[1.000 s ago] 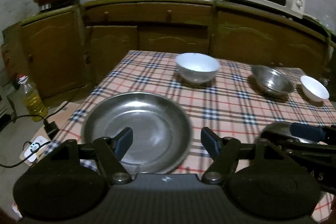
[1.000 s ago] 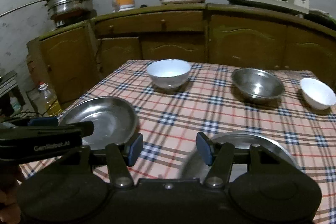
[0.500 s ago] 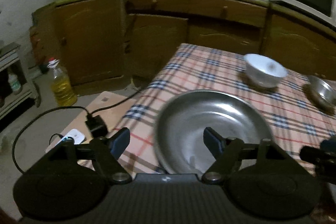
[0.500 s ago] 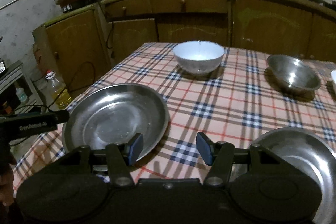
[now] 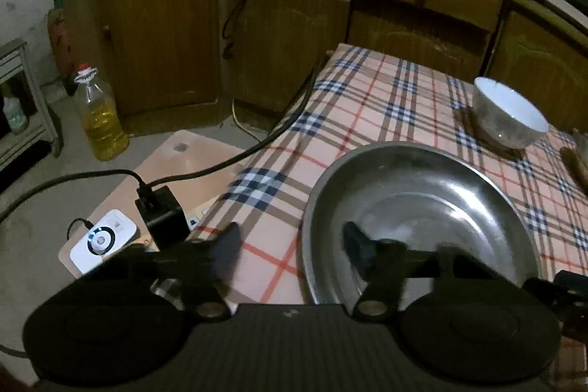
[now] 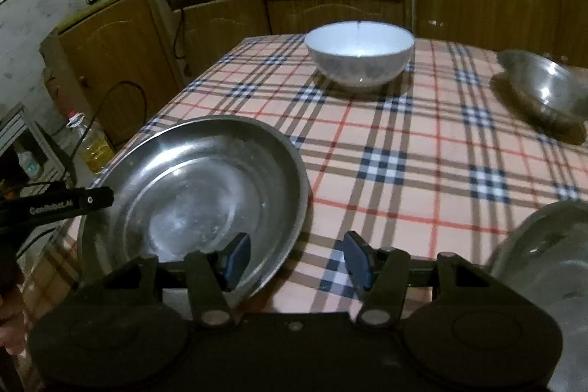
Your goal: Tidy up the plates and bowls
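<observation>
A wide steel plate [image 5: 422,204] lies at the near left corner of the checked tablecloth [image 5: 371,105]. My left gripper [image 5: 290,247] straddles the plate's left rim, one finger outside and one over the inside. Its jaws are closing, with gaps still showing on both sides of the rim. In the right wrist view the same plate [image 6: 194,190] has its near right rim between the fingers of my right gripper [image 6: 298,259], which stands open and clear of it. A white bowl [image 6: 358,56] sits further back.
A second steel plate [image 6: 544,263] lies at the near right and a steel bowl [image 6: 547,87] at the far right. Left of the table's edge, the floor holds an oil bottle [image 5: 101,120], a black adapter [image 5: 160,212] with cables, and wooden cabinets [image 5: 158,28] behind.
Both grippers have moved left and down to the big steel plate, which now fills the lower part of each view. The left jaws have narrowed around its rim; the right jaws keep their width.
</observation>
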`<action>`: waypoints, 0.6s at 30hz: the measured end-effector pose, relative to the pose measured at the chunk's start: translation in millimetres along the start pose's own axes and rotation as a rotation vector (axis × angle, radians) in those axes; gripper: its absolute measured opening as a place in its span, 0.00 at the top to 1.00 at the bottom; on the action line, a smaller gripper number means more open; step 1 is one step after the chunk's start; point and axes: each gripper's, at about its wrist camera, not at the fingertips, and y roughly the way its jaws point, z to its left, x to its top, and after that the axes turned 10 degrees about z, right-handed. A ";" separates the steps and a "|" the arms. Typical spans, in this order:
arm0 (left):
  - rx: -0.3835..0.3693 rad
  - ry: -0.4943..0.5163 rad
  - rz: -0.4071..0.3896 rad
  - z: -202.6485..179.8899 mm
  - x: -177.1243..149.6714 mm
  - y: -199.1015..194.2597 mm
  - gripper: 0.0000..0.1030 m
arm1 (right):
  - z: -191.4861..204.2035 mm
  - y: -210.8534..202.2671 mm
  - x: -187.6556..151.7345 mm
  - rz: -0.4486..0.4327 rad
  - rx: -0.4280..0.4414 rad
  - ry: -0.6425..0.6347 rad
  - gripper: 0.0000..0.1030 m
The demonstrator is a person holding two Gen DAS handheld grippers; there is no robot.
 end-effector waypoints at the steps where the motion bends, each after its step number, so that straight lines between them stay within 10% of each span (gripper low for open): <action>1: -0.005 0.000 0.008 -0.1 0.4 1.9 0.56 | -0.1 4.0 0.8 0.006 0.006 0.004 0.34; 6: -0.057 0.020 0.020 -4.8 0.6 3.9 0.85 | 0.4 15.3 4.0 0.023 0.043 0.010 0.76; 18: -0.069 0.052 -0.052 -20.6 -7.6 -26.0 0.88 | -7.2 -19.3 1.2 -0.037 0.021 -0.007 0.77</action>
